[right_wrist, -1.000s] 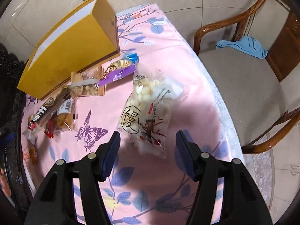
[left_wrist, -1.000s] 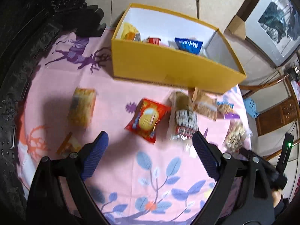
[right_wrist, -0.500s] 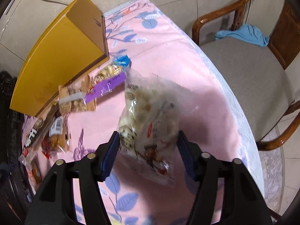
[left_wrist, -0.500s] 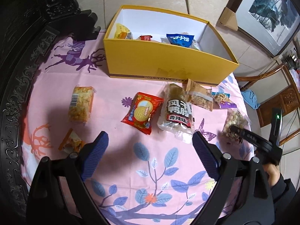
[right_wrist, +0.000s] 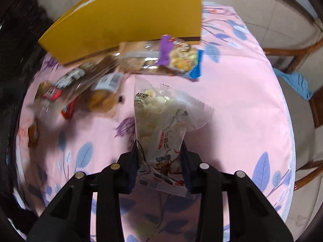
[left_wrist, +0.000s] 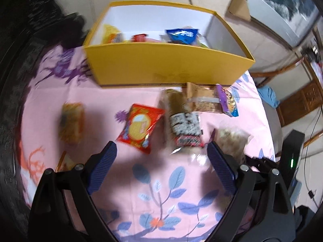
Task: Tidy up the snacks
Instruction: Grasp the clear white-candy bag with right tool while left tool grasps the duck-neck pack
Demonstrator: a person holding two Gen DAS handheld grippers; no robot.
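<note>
My right gripper (right_wrist: 159, 147) is closing on the lower end of a clear bag of white puffs (right_wrist: 161, 113), and both pads press on it. The same bag (left_wrist: 232, 141) shows at the right of the left wrist view. My left gripper (left_wrist: 160, 147) hangs open over the pink tablecloth, with a red biscuit packet (left_wrist: 140, 129) just beyond its fingertips and nothing between them. The open yellow box (left_wrist: 161, 64) at the back holds several snacks. Its outer wall (right_wrist: 125, 16) fills the top of the right wrist view.
Loose packets lie before the box: a dark meat packet (left_wrist: 183, 119), a brown one (left_wrist: 201, 100), a purple-and-blue one (right_wrist: 179, 58), an orange one (left_wrist: 71, 121). A wooden chair (right_wrist: 298, 60) with a blue cloth (right_wrist: 296, 80) stands past the table's right edge. Dark carved furniture (left_wrist: 12, 80) borders the left.
The right gripper's jaws have closed onto the puff bag, which lay flat a second ago, and the view has swung toward the yellow box. The left gripper shifted a little and stays open.
</note>
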